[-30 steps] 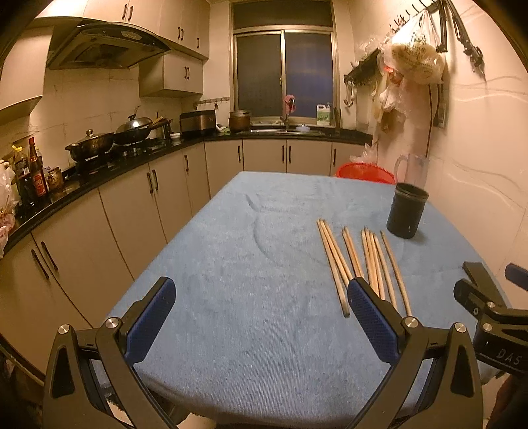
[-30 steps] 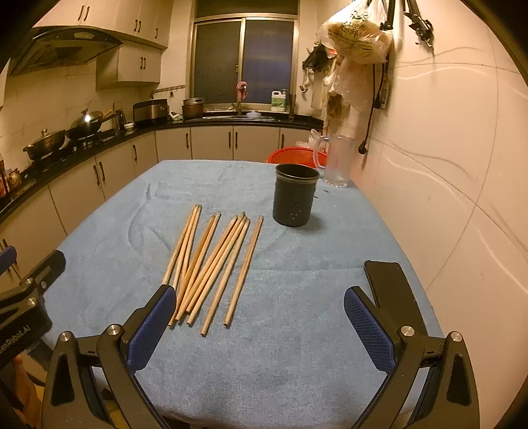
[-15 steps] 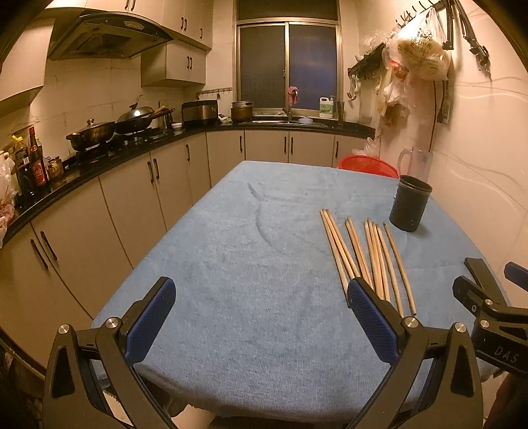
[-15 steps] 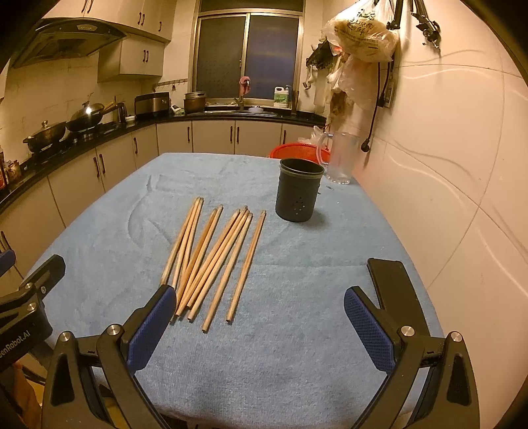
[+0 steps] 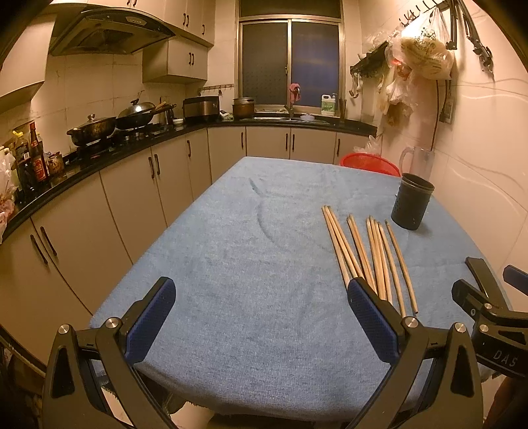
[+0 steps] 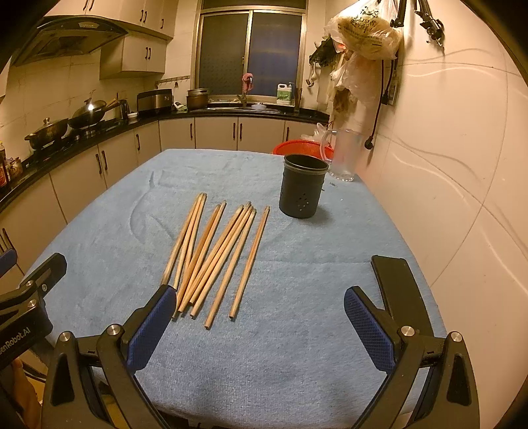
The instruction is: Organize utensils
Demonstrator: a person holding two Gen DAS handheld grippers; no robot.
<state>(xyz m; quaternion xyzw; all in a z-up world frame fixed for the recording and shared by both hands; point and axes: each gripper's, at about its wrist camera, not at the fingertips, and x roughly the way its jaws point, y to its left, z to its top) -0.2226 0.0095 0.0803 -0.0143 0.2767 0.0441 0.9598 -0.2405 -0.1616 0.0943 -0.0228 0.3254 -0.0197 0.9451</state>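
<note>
Several wooden chopsticks (image 6: 217,250) lie fanned out on the blue cloth of the table (image 6: 297,346); they also show in the left wrist view (image 5: 369,254). A dark perforated holder cup (image 6: 303,189) stands upright and empty just beyond them, to the right; it also shows in the left wrist view (image 5: 411,201). My left gripper (image 5: 260,316) is open and empty over the near table edge, left of the chopsticks. My right gripper (image 6: 259,323) is open and empty, just short of the near chopstick ends.
A clear plastic jug (image 6: 343,155) stands behind the cup by the right wall (image 6: 462,165). A red basket (image 6: 298,147) sits past the table's far end. Kitchen counters with pots (image 5: 95,127) run along the left. Bags hang on the wall (image 6: 363,23).
Both grippers have risen and tipped back slightly, so the table sits lower in both views. Chopsticks and cup have not moved. Both grippers stay open.
</note>
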